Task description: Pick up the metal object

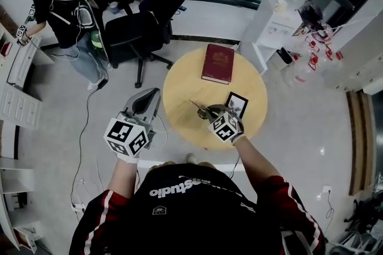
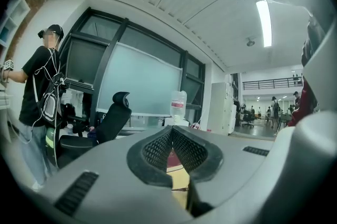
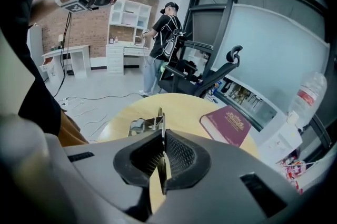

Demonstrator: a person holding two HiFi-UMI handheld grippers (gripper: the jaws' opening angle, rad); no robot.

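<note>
The right gripper (image 3: pixel 162 136) has its fingers clamped on the metal object (image 3: pixel 149 124), apparently held clear of the round bench (image 3: pixel 184 107); the pick-up looks essentially done. The left gripper (image 2: pixel 171 131) hangs aside, fingers together, empty

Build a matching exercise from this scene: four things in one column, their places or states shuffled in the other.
1. dark red hardcover book
2. small black picture frame
3. shiny metal object
4. left gripper

A. clamped in the right gripper
B. shut and empty, left of the table
C. flat at the far side of the round wooden table
D. on the table beside the right gripper

Pairs: 1-C, 2-D, 3-A, 4-B
</note>
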